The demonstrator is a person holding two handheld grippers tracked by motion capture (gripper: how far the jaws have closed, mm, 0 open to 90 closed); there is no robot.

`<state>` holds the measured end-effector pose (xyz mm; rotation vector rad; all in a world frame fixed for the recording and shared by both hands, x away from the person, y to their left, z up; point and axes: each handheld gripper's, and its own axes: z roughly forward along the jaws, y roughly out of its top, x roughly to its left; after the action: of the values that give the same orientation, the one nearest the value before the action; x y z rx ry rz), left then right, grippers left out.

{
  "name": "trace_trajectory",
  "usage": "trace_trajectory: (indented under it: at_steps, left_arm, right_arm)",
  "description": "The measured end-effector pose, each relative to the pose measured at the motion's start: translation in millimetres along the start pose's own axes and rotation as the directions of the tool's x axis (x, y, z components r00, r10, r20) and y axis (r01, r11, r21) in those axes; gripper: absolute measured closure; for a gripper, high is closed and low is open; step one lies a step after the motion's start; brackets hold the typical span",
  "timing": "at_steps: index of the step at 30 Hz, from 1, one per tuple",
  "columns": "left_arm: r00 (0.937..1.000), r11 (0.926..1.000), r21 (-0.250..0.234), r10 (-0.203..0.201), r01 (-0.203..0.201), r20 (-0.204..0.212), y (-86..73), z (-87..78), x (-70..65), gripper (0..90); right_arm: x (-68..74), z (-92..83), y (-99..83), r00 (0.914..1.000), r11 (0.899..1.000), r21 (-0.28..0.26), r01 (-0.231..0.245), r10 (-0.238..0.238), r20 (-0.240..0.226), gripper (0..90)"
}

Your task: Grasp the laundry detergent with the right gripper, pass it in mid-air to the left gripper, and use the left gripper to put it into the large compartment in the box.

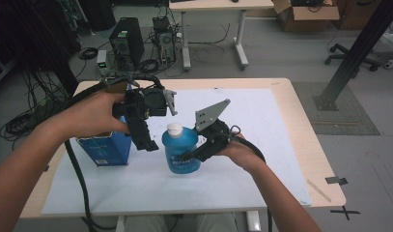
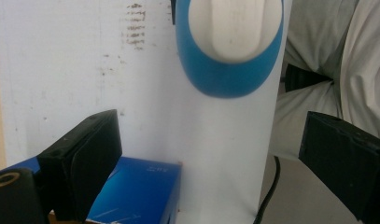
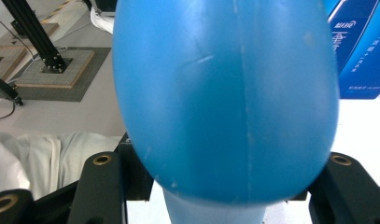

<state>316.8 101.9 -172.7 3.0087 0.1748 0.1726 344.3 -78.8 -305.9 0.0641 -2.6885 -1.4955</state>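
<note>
A blue bottle (image 1: 182, 150) with a white cap (image 1: 175, 128) stands upright on the white mat (image 1: 261, 159). My right gripper (image 1: 190, 155) comes in from the right and is shut on the bottle's body; in the right gripper view the blue bottle (image 3: 225, 93) bulges between the two jaws of that gripper (image 3: 222, 163). My left gripper (image 1: 145, 139) hangs just left of the bottle, over a blue box (image 1: 107, 149), jaws pointing down. In the left gripper view my left gripper (image 2: 211, 133) is open, with the bottle (image 2: 225, 77), its cap (image 2: 234, 28) and the box (image 2: 136, 191) ahead of it.
The wooden table (image 1: 300, 125) ends close beyond the mat on the right. On the floor behind are a computer tower (image 1: 126, 41), cable coils (image 1: 20, 121), a second table (image 1: 218, 7), a cardboard box (image 1: 305, 14) and a black frame post (image 1: 353, 58).
</note>
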Motion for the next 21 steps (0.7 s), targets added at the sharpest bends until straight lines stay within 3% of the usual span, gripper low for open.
trace_trajectory:
  at_steps: [21]
  left_arm:
    - [0.9996, 0.9999, 0.005, 0.016, -0.016, 0.023, 14.5, 12.1, 0.0, 6.5]
  right_arm:
    - [-7.1, 17.8, 13.7, 0.9996, 1.000, 0.013, 0.005, -0.005, -0.028, 42.5]
